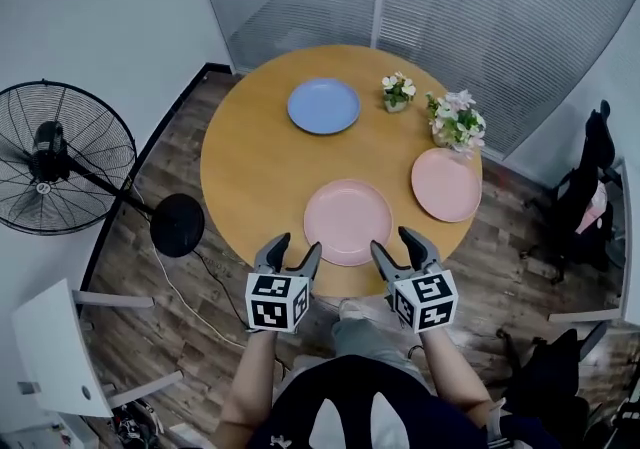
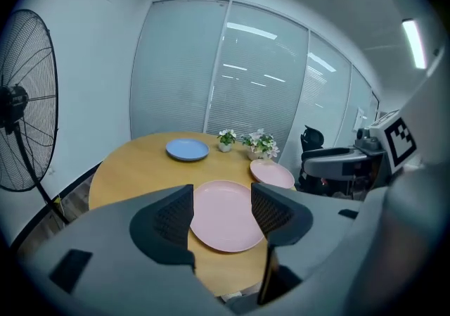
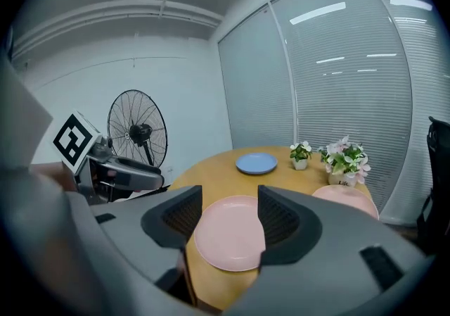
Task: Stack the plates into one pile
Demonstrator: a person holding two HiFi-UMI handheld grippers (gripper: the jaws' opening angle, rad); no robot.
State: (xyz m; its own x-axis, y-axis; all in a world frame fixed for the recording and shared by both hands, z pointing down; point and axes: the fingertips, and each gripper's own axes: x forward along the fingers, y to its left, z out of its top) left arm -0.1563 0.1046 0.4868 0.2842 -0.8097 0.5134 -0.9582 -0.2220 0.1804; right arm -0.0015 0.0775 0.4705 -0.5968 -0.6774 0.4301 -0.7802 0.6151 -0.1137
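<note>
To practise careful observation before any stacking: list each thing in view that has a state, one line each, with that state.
Near pink plate, lying flat, alone, unstacked.
Right pink plate, lying flat, alone, unstacked.
Blue plate, lying flat, alone, unstacked.
Left tool, open, empty.
Right tool, open, empty.
Small flower pot, upright.
Large flower pot, upright.

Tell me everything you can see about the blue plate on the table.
The blue plate is round, plain light blue, smooth and matte, with a shallow raised rim. It lies flat, right side up and empty on the far part of the round wooden table, apart from the near pink plate and the right pink plate. In the head view a small pot of white flowers stands just right of it, not touching. Only the table touches it.
</note>
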